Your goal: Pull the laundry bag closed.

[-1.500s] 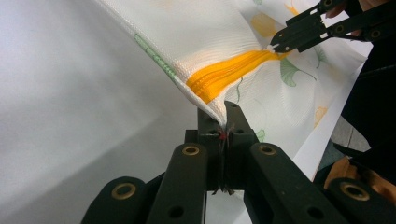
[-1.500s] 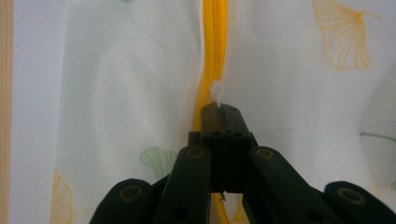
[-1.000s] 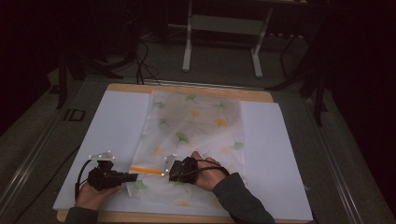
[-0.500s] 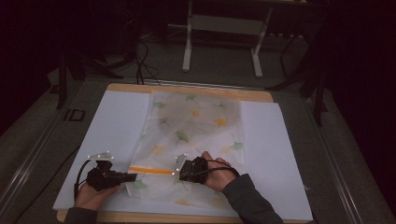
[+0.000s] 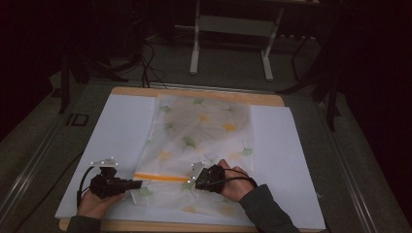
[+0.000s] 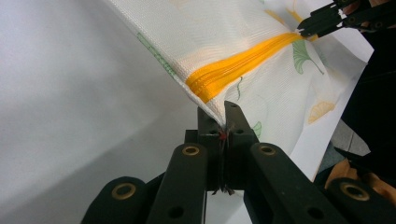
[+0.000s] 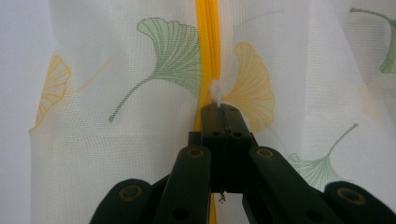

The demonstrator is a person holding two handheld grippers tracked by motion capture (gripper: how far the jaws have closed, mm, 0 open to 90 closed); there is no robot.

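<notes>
A white mesh bag point(image 5: 204, 131) printed with green and yellow ginkgo leaves lies flat on the table. Its orange zipper point(image 5: 163, 177) runs across the near end. My left gripper point(image 5: 138, 183) is shut on the bag's corner point(image 6: 212, 109) at the zipper's left end point(image 6: 233, 70). My right gripper point(image 5: 192, 179) is shut on the small white zipper pull point(image 7: 216, 93), with the orange zipper point(image 7: 208, 42) stretching straight ahead of its jaws. The right gripper point(image 6: 303, 30) also appears far off in the left gripper view, at the other end of the zipper.
The bag rests on a white sheet point(image 5: 121, 126) that covers a wooden table point(image 5: 194, 92). A white metal stand point(image 5: 233, 29) and cables are on the dark floor beyond the table's far edge.
My right hand has slid to the right along the zipper with the pull in its jaws, so more orange zipper lies between the grippers. The left hand has kept still.
</notes>
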